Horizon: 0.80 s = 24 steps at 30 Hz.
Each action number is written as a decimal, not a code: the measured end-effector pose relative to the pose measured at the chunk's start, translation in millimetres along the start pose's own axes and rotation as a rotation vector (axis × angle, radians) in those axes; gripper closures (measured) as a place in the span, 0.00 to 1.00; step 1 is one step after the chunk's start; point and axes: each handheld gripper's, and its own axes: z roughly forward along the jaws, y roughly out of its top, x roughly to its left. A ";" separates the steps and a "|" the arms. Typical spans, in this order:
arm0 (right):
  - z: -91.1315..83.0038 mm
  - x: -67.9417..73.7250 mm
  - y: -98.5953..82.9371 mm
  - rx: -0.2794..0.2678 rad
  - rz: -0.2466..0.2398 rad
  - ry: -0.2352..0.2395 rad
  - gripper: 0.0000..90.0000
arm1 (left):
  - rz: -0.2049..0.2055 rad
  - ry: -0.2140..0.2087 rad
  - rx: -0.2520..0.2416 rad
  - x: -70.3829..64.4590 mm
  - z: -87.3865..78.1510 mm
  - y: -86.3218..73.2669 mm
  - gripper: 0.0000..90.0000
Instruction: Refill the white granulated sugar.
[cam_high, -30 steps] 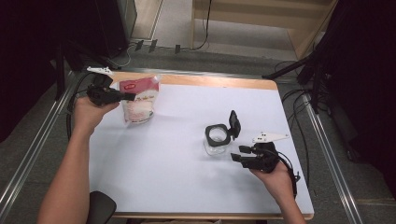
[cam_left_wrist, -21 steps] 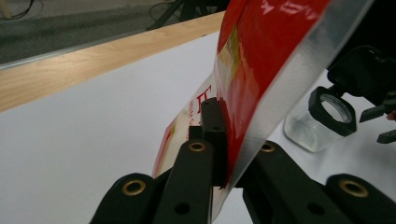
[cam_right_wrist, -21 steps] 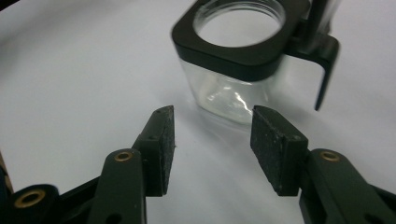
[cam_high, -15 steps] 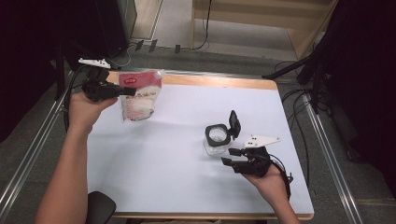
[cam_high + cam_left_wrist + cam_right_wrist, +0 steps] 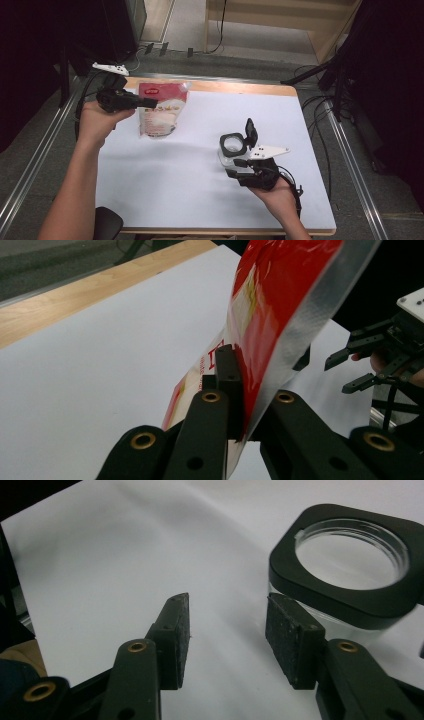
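Left gripper (image 5: 150,103) is clamping the pouch (image 5: 161,108) edge, lifting it at the counter's (image 5: 190,200) far left. Right gripper (image 5: 227,625), jaws apart, is nearing the open jar (image 5: 350,570); grip its body squarely first.

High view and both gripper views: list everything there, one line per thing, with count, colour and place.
pouch: one, red and white, far left of table, held up by its edge.
jar: one, clear with black collar and open flip lid, right of centre.
table: one, white top, wooden far edge.
left claw: one, black, shut on the pouch edge.
right claw: one, black, open, just beside the jar.
forearms: two, entering from the bottom.
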 end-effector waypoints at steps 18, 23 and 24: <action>34.3 16.9 10.7 0.009 0.005 0.005 0.60 | 0.029 -0.106 0.040 -40.8 19.6 5.2 1.00; 45.0 20.2 12.0 0.020 -0.002 0.015 0.59 | 0.038 -0.136 0.055 -47.8 21.6 6.5 1.00; 46.6 20.7 12.8 0.021 0.004 0.018 0.59 | 0.040 -0.143 0.062 -49.7 21.5 6.8 1.00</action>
